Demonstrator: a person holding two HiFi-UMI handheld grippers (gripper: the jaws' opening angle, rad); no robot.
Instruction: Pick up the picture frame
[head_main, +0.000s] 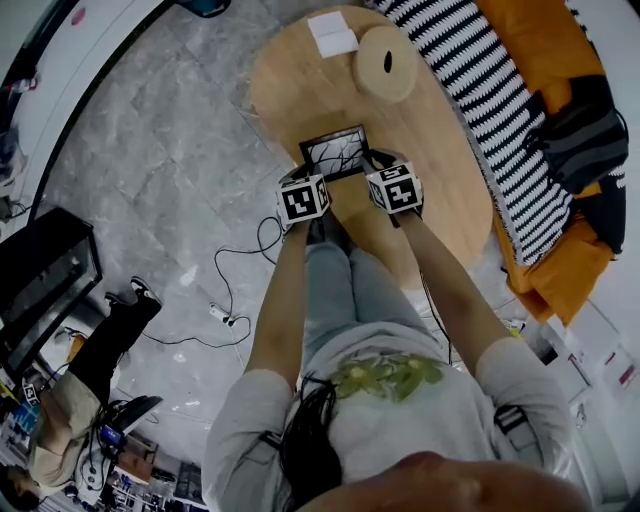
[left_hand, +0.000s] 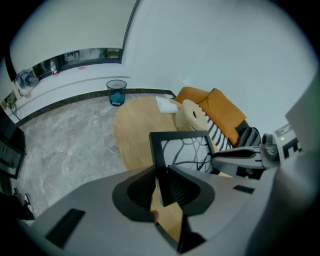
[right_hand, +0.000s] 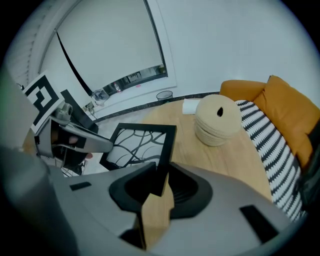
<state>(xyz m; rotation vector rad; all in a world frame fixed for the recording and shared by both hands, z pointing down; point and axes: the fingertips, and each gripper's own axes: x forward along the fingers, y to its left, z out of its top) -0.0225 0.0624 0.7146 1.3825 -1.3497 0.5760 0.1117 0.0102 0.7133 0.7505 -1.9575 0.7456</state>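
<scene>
Left gripper (left_hand: 161, 187) and right gripper (right_hand: 162, 186) clamp the picture frame's (head_main: 335, 152) opposite side edges, seemingly clear of the table's (head_main: 300, 80) bare near end.

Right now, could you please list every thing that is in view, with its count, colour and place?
picture frame: 1, black, at the table's near end, between both grippers
table: 1, light wood, oval, beside the sofa
round basket: 1, cream, on the table's far part
flat white item: 1, white, on the table's far end
sofa: 1, orange, right of the table
striped throw: 1, black and white, along the sofa's edge
dark bundle: 1, black and grey, on the sofa
bin: 1, bluish, on the floor by the wall
left gripper: 1, grey, shut on the frame's left edge
right gripper: 1, grey, shut on its right edge
</scene>
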